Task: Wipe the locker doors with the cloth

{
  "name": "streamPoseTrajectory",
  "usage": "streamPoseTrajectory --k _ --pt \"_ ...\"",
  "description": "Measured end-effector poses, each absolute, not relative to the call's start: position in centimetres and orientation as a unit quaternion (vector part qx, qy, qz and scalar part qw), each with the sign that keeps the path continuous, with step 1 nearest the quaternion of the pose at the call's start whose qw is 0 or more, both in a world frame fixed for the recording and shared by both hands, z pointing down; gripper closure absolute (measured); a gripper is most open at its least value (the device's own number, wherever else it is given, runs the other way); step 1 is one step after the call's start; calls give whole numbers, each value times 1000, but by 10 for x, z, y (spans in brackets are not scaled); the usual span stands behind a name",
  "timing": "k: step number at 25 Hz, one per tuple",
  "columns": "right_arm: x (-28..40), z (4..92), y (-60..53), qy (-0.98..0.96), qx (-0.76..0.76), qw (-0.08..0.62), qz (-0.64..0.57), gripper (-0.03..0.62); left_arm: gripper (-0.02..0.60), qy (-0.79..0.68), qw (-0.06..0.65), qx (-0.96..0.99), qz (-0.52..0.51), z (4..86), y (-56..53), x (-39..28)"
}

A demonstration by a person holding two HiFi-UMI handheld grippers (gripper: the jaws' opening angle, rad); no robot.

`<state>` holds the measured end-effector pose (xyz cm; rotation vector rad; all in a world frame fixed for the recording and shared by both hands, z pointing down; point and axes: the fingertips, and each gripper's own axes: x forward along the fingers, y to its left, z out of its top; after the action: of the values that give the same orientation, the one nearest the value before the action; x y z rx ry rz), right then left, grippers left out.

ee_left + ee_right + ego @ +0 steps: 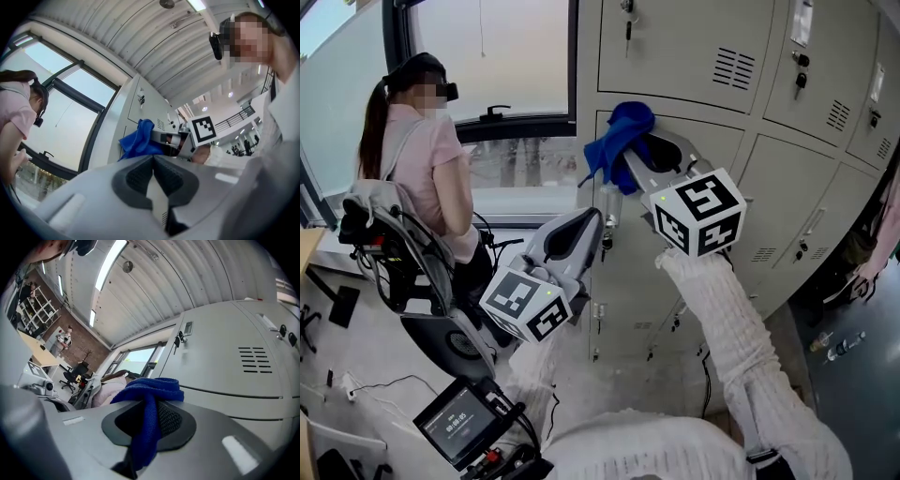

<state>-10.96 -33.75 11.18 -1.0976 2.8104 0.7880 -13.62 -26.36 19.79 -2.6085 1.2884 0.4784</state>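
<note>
Blue cloth (617, 139) (one piece) is clamped between the two jaws of the right gripper (630, 161). It is held in the upper centre of the head view, at the top left corner of a grey metal locker door (630, 281). In the right gripper view the cloth is seen bunched over the jaw tips and hanging down between the two dark pads (172, 420). Two locker doors are seen beyond it there, the upper one fitted with a slotted vent (255, 359) and a key (179, 339). Whether the cloth is pressed onto the door cannot be told.

The left gripper (589, 223) is held lower, at the centre of the head view, and is pointed up towards the same door. Its two jaws are closed against each other at the tips, and nothing is gripped between them.

Two marker cubes are counted, one on each gripper: the right one (698, 211) right of centre, the left one (527, 305) below and left of it. A white sleeve (741, 347) is seen running from the right cube to the lower right.

One other person (422, 159), in a pink top, is placed at the upper left beside the window (502, 56). One small lit screen (461, 422) is seen at the lower left.
</note>
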Motion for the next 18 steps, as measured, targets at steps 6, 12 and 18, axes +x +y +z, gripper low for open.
streamPoseTrajectory --k 6,12,18 --pt "-113 105 -359 885 -381 -20 268 533 581 441 97 -878 160 199 -268 -143" --pt "-116 106 -360 876 -383 -35 290 533 581 434 87 -885 143 213 -270 -139" --pt "-116 119 -359 874 -385 -27 295 533 581 424 70 -895 121 237 -271 -128"
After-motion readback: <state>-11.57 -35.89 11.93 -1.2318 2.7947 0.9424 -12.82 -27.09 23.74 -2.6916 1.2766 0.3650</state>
